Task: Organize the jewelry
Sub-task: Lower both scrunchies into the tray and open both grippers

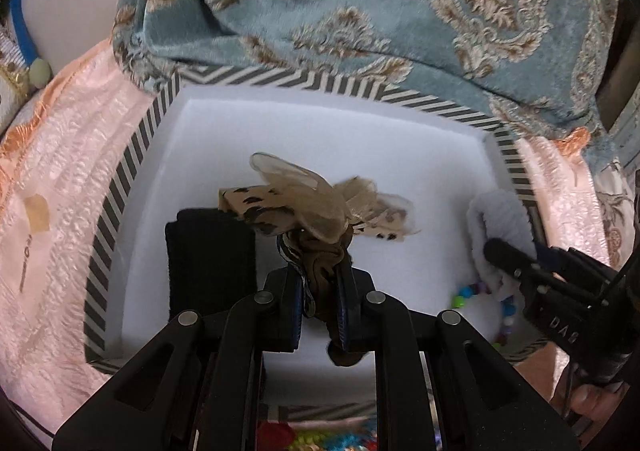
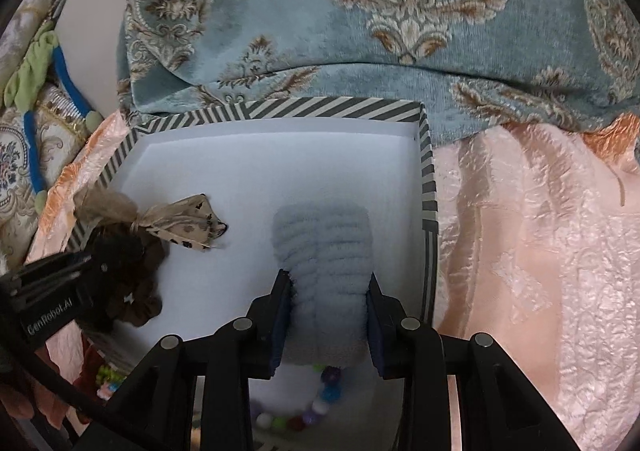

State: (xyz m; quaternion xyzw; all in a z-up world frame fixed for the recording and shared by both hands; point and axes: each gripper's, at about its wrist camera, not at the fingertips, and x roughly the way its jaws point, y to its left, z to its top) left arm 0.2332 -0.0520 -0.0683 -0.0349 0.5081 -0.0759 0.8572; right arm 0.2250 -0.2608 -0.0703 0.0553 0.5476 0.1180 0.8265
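Note:
A striped box (image 1: 132, 155) with a white floor lies on pink cloth; it also shows in the right wrist view (image 2: 429, 187). My left gripper (image 1: 318, 251) is shut on a brown scrunchie with a leopard-print bow (image 1: 304, 207), held over the box floor; the scrunchie (image 2: 136, 271) shows at the left in the right wrist view. My right gripper (image 2: 329, 279) is shut on a fluffy pale blue band (image 2: 324, 247) inside the box near its right wall; the band (image 1: 496, 219) shows at the right in the left wrist view. A black band (image 1: 212, 251) lies in the box at the left.
A colourful bead bracelet (image 2: 304, 411) lies on the box floor under the right gripper, also in the left wrist view (image 1: 472, 291). A patterned teal cloth (image 1: 360, 3) lies behind the box. A blue cord with green beads (image 2: 68, 87) lies at the far left.

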